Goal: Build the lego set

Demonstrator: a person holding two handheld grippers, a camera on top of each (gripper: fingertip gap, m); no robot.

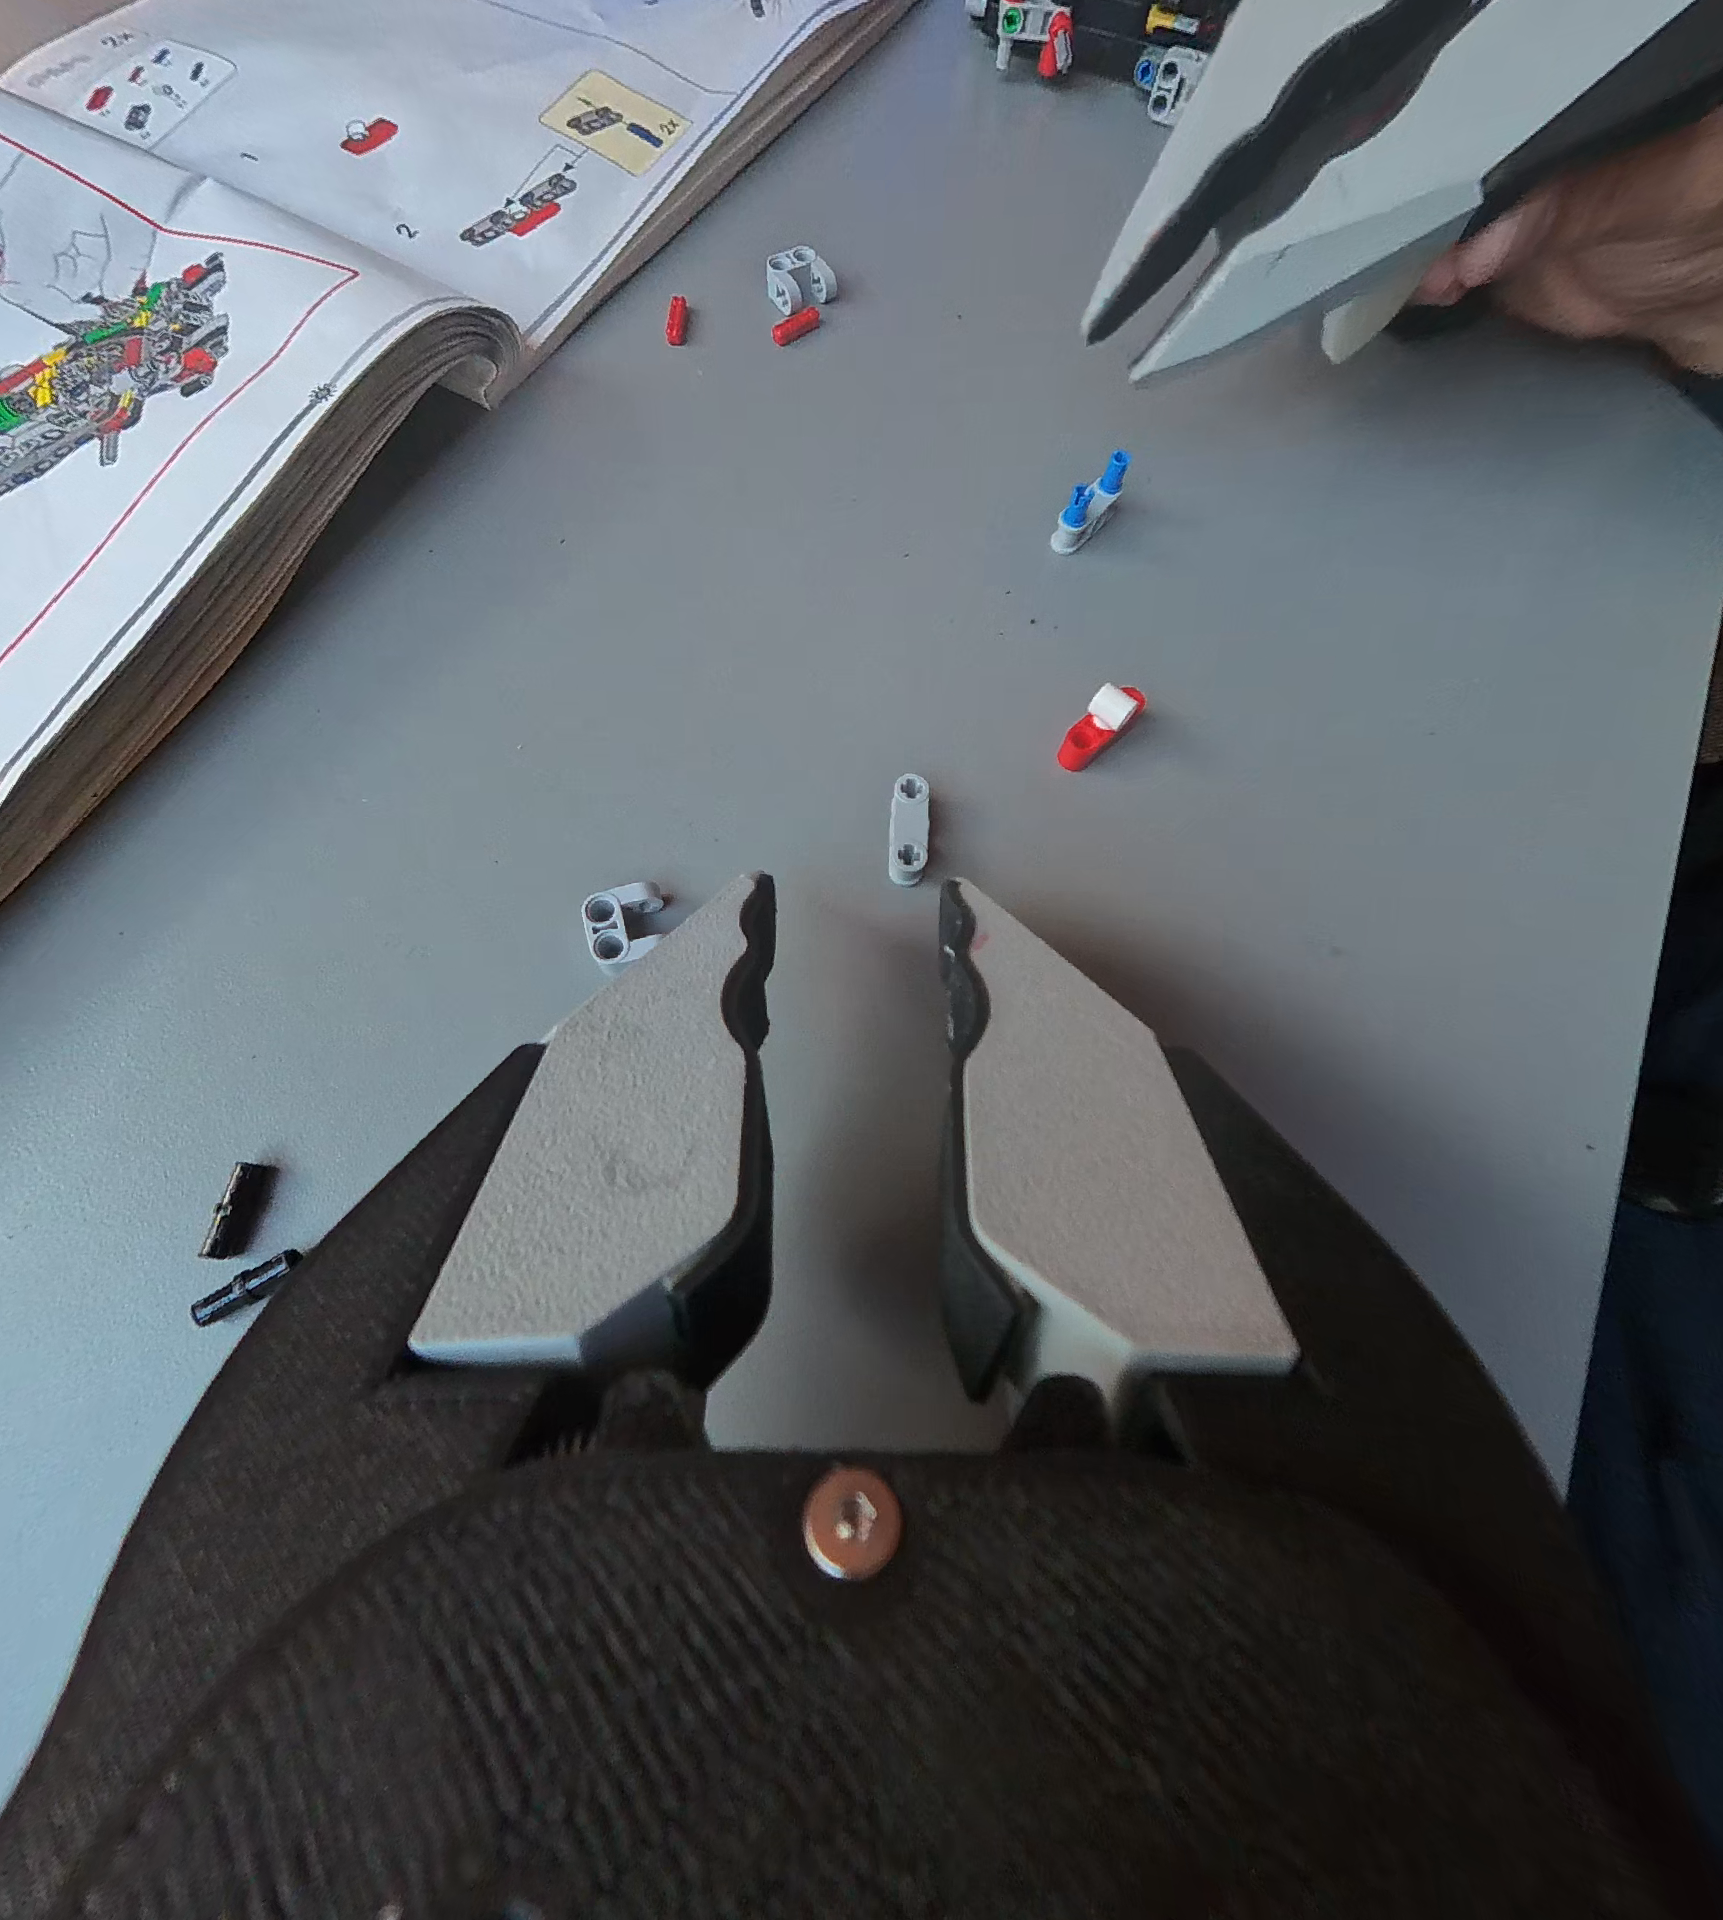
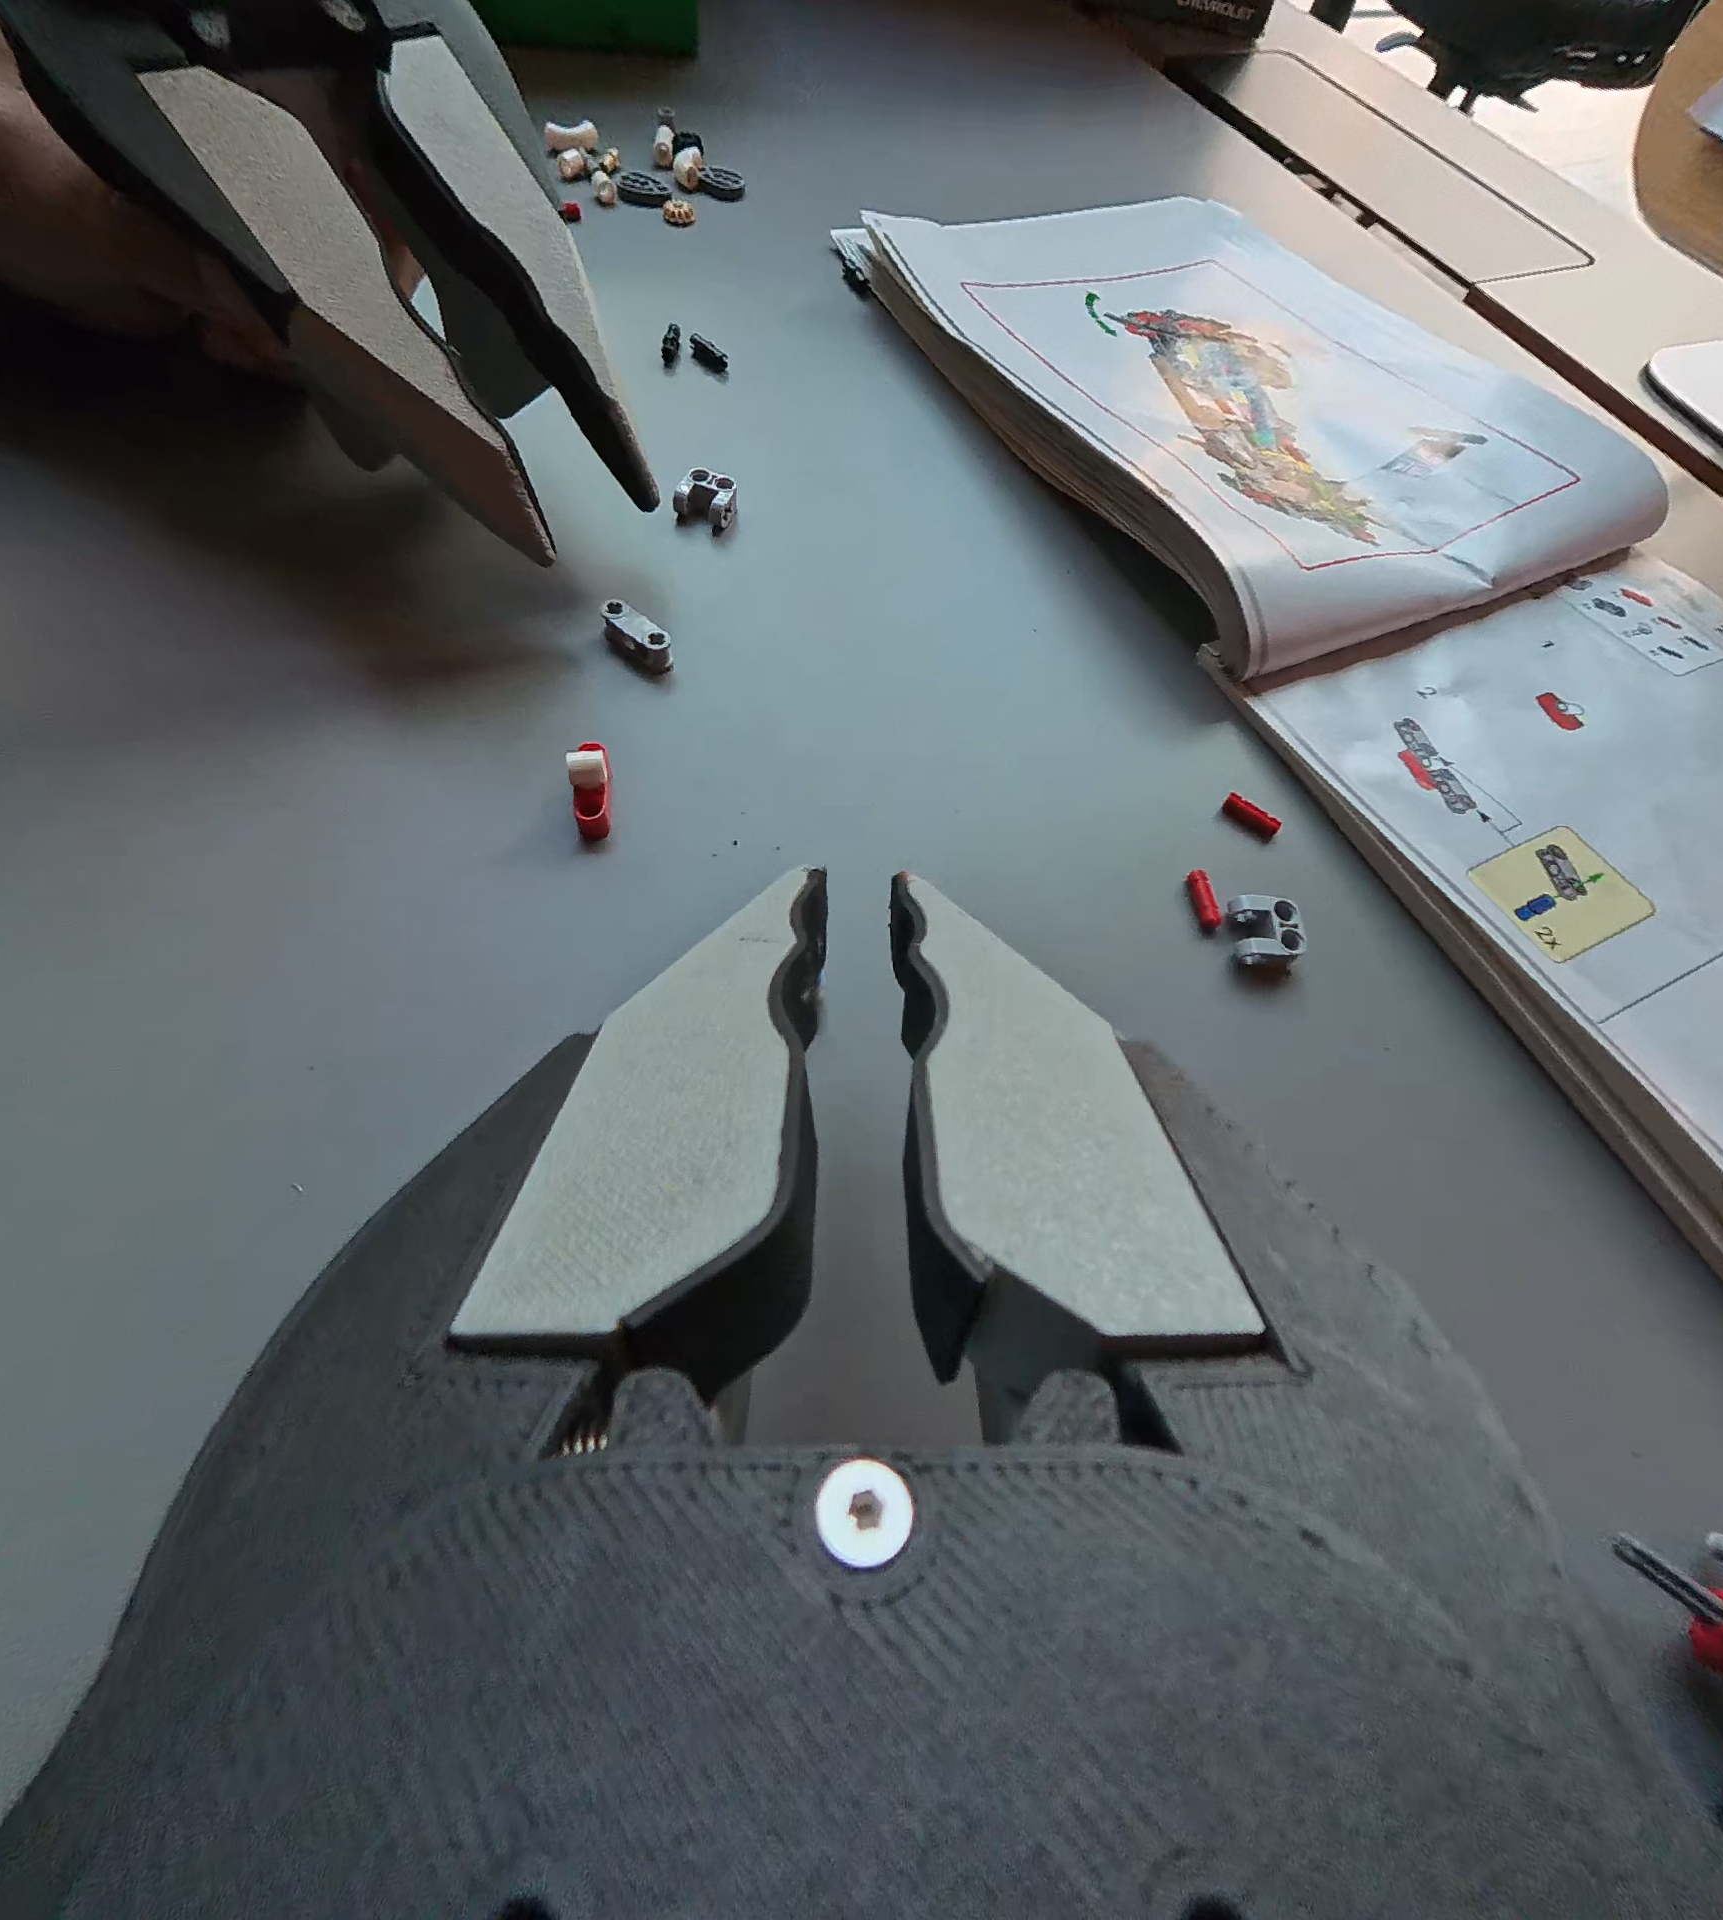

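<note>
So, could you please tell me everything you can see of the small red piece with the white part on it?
The red piece is a short, flat building-toy link of glossy plastic with rounded ends and a round hole at its bare end. A small white cylindrical bush sits on its other end. It lies flat on the grey table, alone and touching nothing else. A light grey two-hole link lies nearby, and the left hand-held gripper, jaws apart and empty, is a little beyond that. The right wrist view shows the same piece.

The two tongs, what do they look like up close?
Both tongs, left and right, match: flat pale grey wedge fingers tapering to points, wavy black pads along the inner edges, a ribbed black body with one round metal screw. No cables show.
</note>
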